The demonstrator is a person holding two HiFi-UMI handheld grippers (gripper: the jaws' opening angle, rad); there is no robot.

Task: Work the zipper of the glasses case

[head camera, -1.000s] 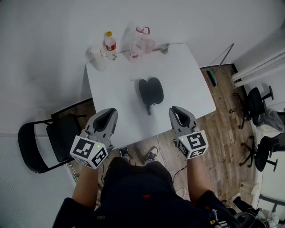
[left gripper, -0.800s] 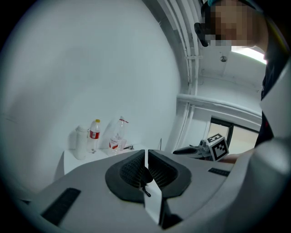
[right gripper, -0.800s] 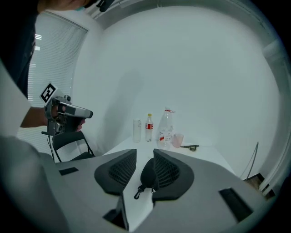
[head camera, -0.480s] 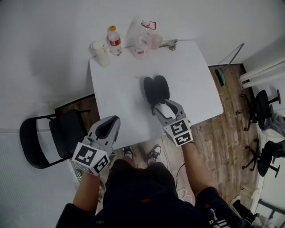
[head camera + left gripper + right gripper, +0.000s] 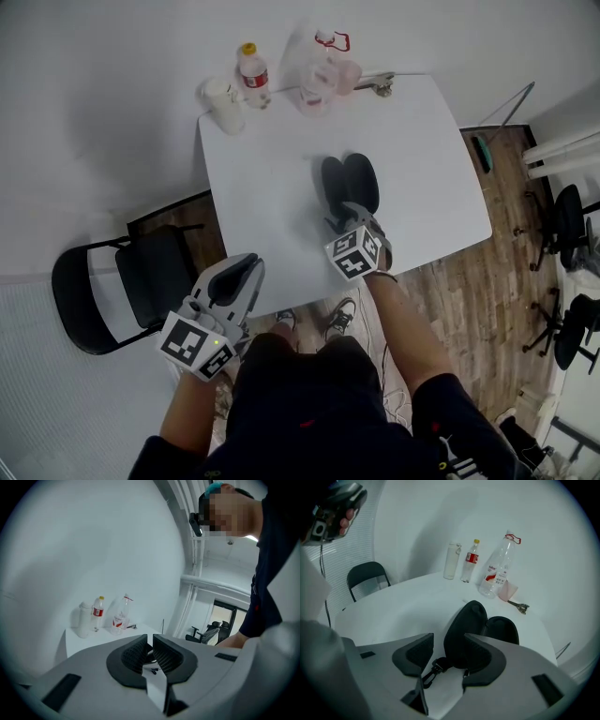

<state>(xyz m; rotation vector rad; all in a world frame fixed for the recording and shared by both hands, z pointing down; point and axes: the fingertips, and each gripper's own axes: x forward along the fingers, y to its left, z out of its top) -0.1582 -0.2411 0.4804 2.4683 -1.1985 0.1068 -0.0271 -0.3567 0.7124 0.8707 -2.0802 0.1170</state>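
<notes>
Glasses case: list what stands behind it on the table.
Along the table edge: a white cup, a red-labelled bottle, a clear bottle, a pink piece and a small metal thing. The clear bottle hides part of the pink piece.

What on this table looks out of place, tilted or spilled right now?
The clear bottle at the far edge of the table looks tilted, while the red-labelled bottle beside it stands upright. The glasses case lies wide open, its two halves side by side. Nothing looks spilled or broken.
</notes>
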